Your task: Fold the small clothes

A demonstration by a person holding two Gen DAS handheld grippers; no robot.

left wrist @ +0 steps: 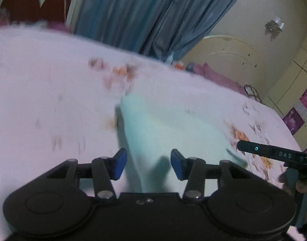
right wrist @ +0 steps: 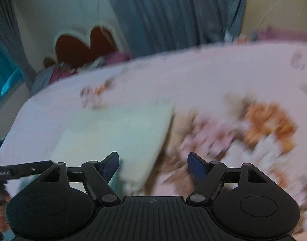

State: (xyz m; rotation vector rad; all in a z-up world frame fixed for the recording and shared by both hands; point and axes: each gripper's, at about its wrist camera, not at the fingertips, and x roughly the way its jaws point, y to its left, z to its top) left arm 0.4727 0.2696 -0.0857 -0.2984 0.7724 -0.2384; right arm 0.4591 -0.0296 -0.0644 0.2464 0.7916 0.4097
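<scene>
A pale mint cloth [left wrist: 163, 128] lies flat on the pink floral bedsheet [left wrist: 43, 92]. My left gripper [left wrist: 148, 165] is open just above the cloth's near left edge, holding nothing. In the right wrist view the same cloth [right wrist: 117, 134] lies to the left of centre. My right gripper [right wrist: 153, 167] is open over the cloth's near right corner and holds nothing. The right gripper's body [left wrist: 273, 153] shows at the right of the left wrist view. Both views are blurred by motion.
Blue curtains [left wrist: 145, 16] hang behind the bed. A red and white headboard [right wrist: 83, 46] stands at the bed's far side, with pillows [right wrist: 59, 72] below it. A cream wardrobe [left wrist: 290, 80] stands at the right.
</scene>
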